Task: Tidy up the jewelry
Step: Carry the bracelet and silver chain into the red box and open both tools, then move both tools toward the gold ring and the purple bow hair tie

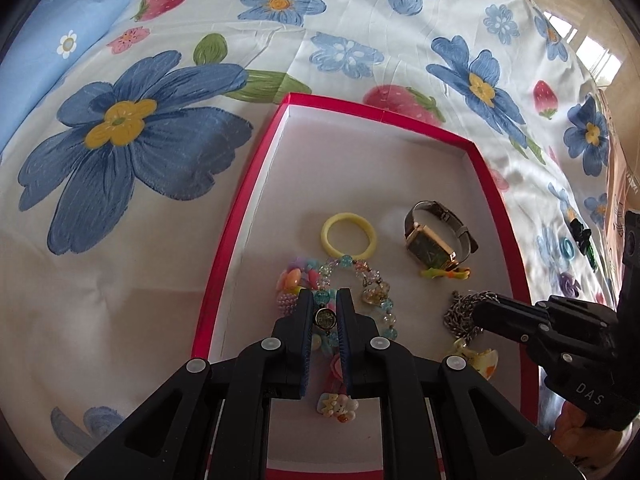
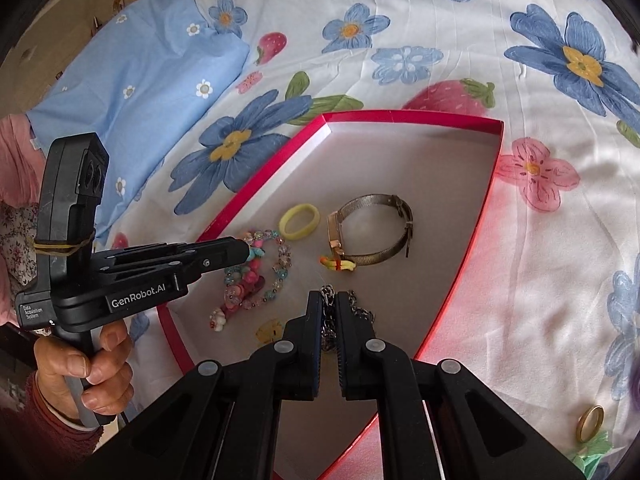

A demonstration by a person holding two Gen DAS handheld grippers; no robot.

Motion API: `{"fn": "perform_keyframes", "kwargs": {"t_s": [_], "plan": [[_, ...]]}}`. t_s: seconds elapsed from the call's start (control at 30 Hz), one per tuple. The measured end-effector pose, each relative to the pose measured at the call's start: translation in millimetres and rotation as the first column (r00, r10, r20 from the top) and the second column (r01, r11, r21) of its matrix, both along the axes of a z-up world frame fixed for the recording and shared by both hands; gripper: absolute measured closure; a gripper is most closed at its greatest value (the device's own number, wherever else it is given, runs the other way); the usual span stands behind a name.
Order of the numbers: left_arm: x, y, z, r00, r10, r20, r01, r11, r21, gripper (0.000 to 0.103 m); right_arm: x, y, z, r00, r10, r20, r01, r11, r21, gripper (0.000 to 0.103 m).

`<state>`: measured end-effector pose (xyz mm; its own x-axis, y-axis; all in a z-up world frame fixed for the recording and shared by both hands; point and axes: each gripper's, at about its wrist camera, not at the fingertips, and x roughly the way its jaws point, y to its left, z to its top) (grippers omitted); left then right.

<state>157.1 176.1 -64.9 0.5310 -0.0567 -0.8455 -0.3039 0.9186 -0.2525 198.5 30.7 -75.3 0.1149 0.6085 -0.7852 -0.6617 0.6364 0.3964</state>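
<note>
Inside, the shallow red-rimmed cardboard box with a pale floor (image 1: pixel 496 184) holds all the jewellery in play, and it lies on a white bedsheet printed with blue flowers and strawberries (image 1: pixel 168 240). Over the box's near left part, the left gripper (image 1: pixel 325 312) has its jaws nearly together, pinching a small round dark charm on the pastel beaded bracelet with clear and coloured beads (image 1: pixel 372 292), whose loops spread on the box floor around and under the fingers. Over the box's near right part, the right gripper (image 2: pixel 330 312) has its jaws pressed almost together on the silver metal chain necklace (image 2: pixel 362 310), links showing between and beside the pads; a pale yellow pendant (image 1: pixel 478 358) lies on the floor just beside the chain. Toward the middle of the box lies a pale yellow elastic hair ring (image 1: pixel 348 236), and beside it a square gold-cased wristwatch with a grey mesh band (image 1: pixel 434 240), with a small yellow and orange clip (image 1: pixel 446 273) touching the watch's near edge. Outside the box's right wall, on the sheet, lie a gold ring (image 2: pixel 590 424) and a green piece whose kind cannot be told. A person's hand (image 2: pixel 94 376) in a dark red sleeve grips the left tool's handle, left of the box.
</note>
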Motion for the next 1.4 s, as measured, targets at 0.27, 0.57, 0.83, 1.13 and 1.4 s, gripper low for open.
{"fn": "perform_keyframes", "kwargs": {"t_s": [0.27, 0.57, 0.83, 1.13, 1.4], "plan": [[2.1, -0.3, -1.1, 1.000, 0.005, -0.008, -0.005, 1.000, 0.007, 0.092, -0.5, 4.3, -2.3, 1.000, 0.009, 0.000, -0.009, 1.000, -0.014, 0.093], [-1.1, -2.3, 3.9, 1.000, 0.010, -0.003, -0.010, 1.000, 0.013, 0.079, 0.5, 1.2, 2.2, 1.000, -0.004, -0.004, 0.004, 1.000, 0.003, 0.092], [-8.8, -5.1, 16.2, 1.000, 0.013, 0.015, -0.013, 1.000, 0.022, 0.057, 1.4, -20.6, 21.8, 0.999, -0.054, 0.006, 0.053, 0.996, 0.065, 0.068], [-31.1, -27.0, 48.9, 0.997, -0.007, 0.075, 0.003, 0.998, 0.057, 0.050, -2.5, -87.6, 46.5, 0.982, -0.181, 0.046, 0.175, 0.978, 0.112, 0.067], [-38.3, -61.4, 71.3, 0.989, -0.098, 0.111, 0.091, 0.993, 0.072, 0.047, 0.5, -155.9, 54.6, 0.947, -0.315, 0.061, 0.308, 0.946, 0.105, 0.065]]}}
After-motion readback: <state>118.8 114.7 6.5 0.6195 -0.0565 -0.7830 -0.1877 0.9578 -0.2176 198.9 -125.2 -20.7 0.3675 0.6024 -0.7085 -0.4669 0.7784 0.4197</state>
